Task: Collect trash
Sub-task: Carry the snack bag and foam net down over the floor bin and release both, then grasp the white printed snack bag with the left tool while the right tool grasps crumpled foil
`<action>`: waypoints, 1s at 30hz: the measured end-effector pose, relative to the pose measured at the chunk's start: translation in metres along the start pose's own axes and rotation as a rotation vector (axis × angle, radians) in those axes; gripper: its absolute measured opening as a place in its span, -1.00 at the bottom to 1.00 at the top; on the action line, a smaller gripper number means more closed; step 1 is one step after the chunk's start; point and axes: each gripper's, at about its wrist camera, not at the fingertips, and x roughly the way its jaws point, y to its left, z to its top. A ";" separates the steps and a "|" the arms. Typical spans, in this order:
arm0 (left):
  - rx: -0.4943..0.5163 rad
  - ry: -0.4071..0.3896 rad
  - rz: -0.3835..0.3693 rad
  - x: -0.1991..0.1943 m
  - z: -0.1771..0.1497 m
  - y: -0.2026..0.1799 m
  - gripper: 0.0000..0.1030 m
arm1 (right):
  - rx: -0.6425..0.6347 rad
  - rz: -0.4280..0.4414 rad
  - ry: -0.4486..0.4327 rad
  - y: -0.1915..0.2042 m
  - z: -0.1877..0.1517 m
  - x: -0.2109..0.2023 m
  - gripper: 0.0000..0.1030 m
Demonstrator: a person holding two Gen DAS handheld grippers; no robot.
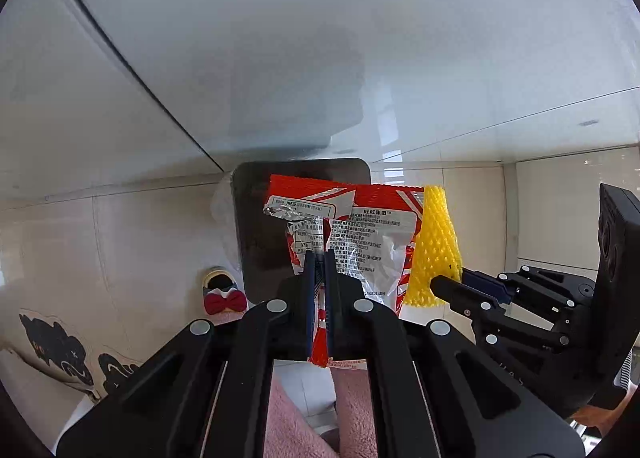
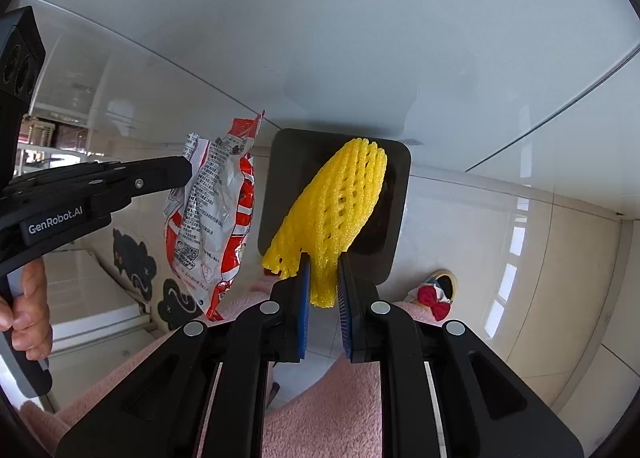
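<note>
Left gripper (image 1: 319, 258): clamped on red snack wrapper (image 1: 360, 226), frame centre. Right gripper (image 2: 323, 282): pinching yellow foam net (image 2: 332, 206). Step: carrying; next, release over dark bin (image 2: 396, 218).

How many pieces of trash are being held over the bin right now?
2: a red snack wrapper in the left gripper, and a yellow foam net in the right gripper. The bin may hide others.

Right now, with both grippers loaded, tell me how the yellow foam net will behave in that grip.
The yellow foam net probably squashes easily: it narrows to a thin neck between the right gripper fingers. It looks light, holding its shape above the grip without drooping. Its open mesh likely snags rather than slips.
</note>
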 end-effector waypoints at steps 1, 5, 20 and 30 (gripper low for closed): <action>0.002 0.012 0.000 0.007 0.001 0.003 -0.94 | 0.008 -0.013 0.003 -0.002 0.000 0.009 -0.70; -0.005 0.025 -0.002 0.025 0.002 0.008 -0.90 | 0.032 -0.020 0.019 -0.001 0.002 0.033 -0.70; -0.022 -0.014 0.076 0.004 -0.010 0.017 0.01 | 0.029 -0.047 -0.002 0.010 0.003 0.022 0.20; -0.017 -0.107 0.052 -0.084 -0.020 0.008 0.10 | -0.055 -0.064 -0.143 0.032 0.007 -0.084 0.40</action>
